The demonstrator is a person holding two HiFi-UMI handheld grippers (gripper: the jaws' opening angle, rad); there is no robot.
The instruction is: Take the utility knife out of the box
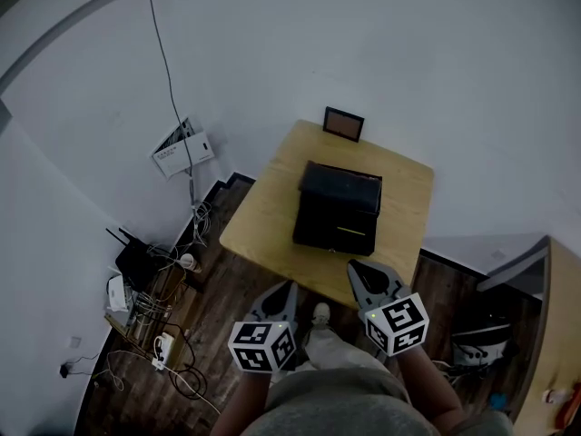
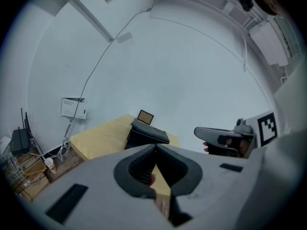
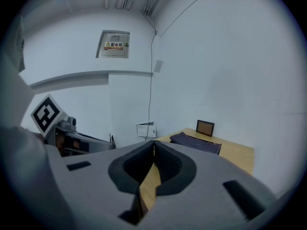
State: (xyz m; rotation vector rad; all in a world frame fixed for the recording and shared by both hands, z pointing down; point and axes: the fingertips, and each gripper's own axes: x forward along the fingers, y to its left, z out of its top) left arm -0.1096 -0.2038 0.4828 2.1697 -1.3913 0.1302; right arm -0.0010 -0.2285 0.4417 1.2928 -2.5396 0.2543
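A black box lies on a small wooden table; its lid looks down and I see no utility knife. Both grippers hang in the air short of the table's near edge, apart from the box. My left gripper is shut with nothing in it, its jaws meeting at the tips. My right gripper is also shut and empty. The box lies ahead in the left gripper view and ahead to the right in the right gripper view.
A small picture frame stands at the table's far edge against the wall. On the floor to the left lie a router, cables and a power strip. A white wall box hangs nearby. A cabinet stands at the right.
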